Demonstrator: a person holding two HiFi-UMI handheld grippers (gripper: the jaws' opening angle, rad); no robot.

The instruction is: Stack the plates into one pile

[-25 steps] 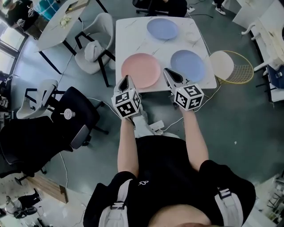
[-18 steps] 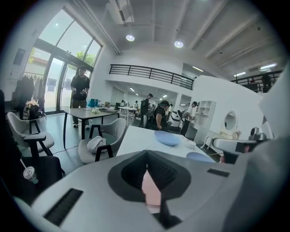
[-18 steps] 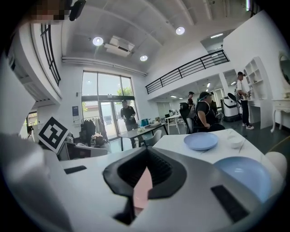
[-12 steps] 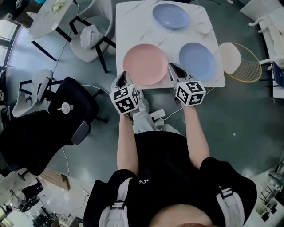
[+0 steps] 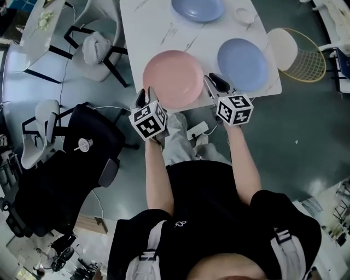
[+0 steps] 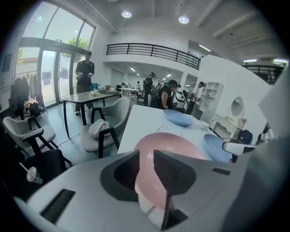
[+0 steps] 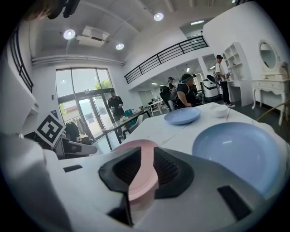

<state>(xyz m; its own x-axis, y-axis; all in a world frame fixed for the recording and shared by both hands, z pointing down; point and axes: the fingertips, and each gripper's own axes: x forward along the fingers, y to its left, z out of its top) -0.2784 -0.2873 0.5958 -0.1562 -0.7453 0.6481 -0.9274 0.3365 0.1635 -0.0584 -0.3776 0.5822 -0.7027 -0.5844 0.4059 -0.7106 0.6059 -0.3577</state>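
Observation:
A pink plate lies at the near edge of the white marble table. One blue plate sits to its right, and another blue plate sits at the far side. My left gripper is at the pink plate's near-left rim. My right gripper is just off its right rim, in front of the near blue plate. Both have just been opening their jaws. In the left gripper view the left gripper is open, with the pink plate showing through the gap. The right gripper is open too, with the pink plate in its gap. Neither gripper's pads press on anything.
A small white bowl stands at the table's far right. A yellow wire basket sits on the floor to the right. On the left are a grey chair with a cloth and a black office chair. Several people stand far off.
Both grippers have sunk and moved forward to the table's near edge, ending beside the pink plate. Their jaws, shut before, now stand apart.

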